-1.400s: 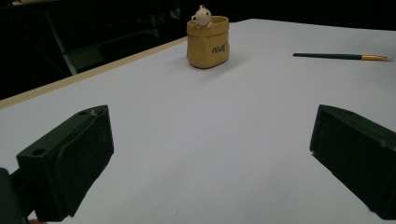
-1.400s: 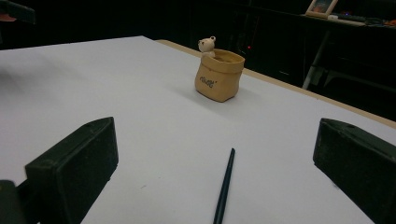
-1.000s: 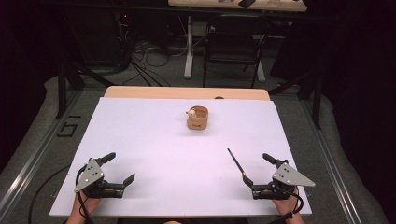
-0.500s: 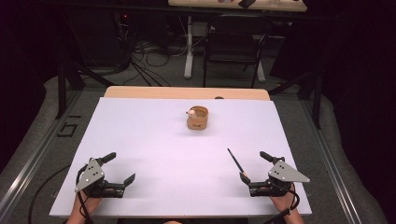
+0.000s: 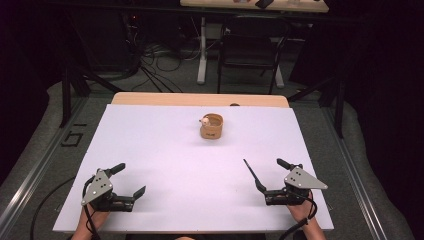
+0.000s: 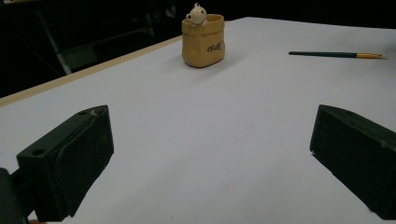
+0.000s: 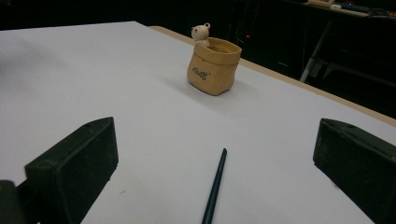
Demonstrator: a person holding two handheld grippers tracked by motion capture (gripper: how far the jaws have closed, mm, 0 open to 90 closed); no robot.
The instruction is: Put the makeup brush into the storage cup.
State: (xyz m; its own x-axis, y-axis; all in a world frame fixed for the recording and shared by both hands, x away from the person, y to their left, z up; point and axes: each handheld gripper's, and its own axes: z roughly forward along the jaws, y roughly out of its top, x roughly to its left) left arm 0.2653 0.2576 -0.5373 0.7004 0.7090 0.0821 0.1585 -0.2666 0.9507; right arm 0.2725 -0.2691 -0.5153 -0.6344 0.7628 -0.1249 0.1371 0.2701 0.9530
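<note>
A: What's on the bench [image 5: 150,150]?

B: One container, a small tan pot [image 5: 212,127] shaped like a sack with a rolled rim, standing upright toward the far middle. A little white bear figure [image 5: 204,120] leans over its rim; in the right gripper view the bear's head [image 7: 201,31] pokes up above the edge. I cannot tell whether anything lies deeper inside.

A: And the brush?

B: A thin dark paintbrush [image 5: 251,173] lies flat on the white sheet, well apart from the pot, with its near end just beside the right claw [image 5: 272,181]. In the right gripper view it runs up between the two jaws, touching neither.

A: The claws themselves?

B: Right claw spread wide, holding nothing. Left claw [image 5: 129,180] also spread and empty, near the front left edge, well away from the pot and the brush.
</note>
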